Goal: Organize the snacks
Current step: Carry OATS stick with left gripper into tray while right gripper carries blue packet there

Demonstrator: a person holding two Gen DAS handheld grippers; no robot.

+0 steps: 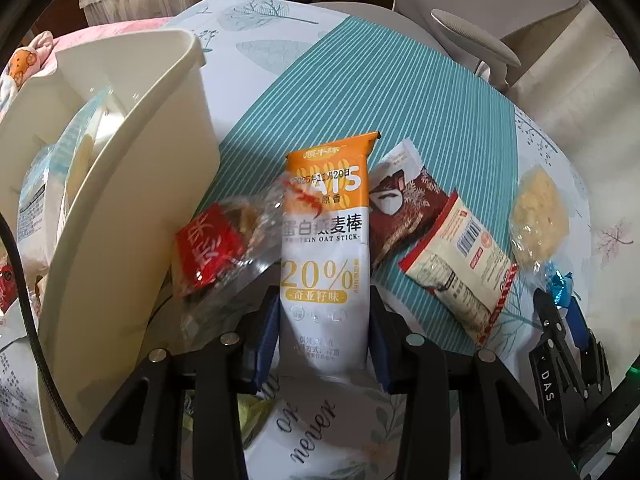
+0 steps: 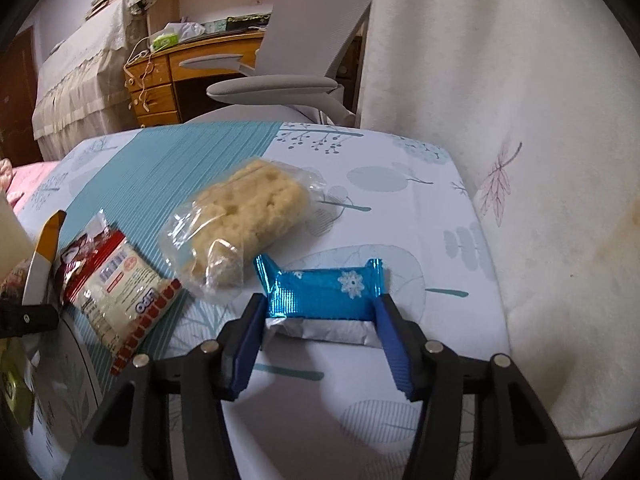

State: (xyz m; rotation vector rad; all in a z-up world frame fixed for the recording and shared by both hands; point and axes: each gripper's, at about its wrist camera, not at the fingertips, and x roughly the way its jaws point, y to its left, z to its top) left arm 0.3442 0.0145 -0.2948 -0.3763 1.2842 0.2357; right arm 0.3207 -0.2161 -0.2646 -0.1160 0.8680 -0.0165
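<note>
At about nine o'clock in our left wrist view stands the cream storage bin (image 1: 132, 200), already holding a few packets, with a red-labelled clear snack packet (image 1: 216, 252) leaning by its wall. Our left gripper (image 1: 324, 340) points steeply down and has its blue pads narrowed onto the lower end of the protein oat stick (image 1: 324, 232), whose long axis runs straight toward twelve o'clock; we judge it gripped, and the bin lies just to its nine o'clock, so this hand is the nearer one for the drop. Toward two o'clock lie a brown and white packet (image 1: 404, 200), a red-edged packet (image 1: 460, 264) and a clear-wrapped rice cake (image 1: 540, 216) on the patterned bed sheet (image 1: 280, 52). In the right wrist view, our right gripper (image 2: 320, 316) stands half open around the blue foil candy (image 2: 324, 292), whose long axis lies crosswise, nine to three; both pads sit at its ends, but we cannot tell whether they press.
</note>
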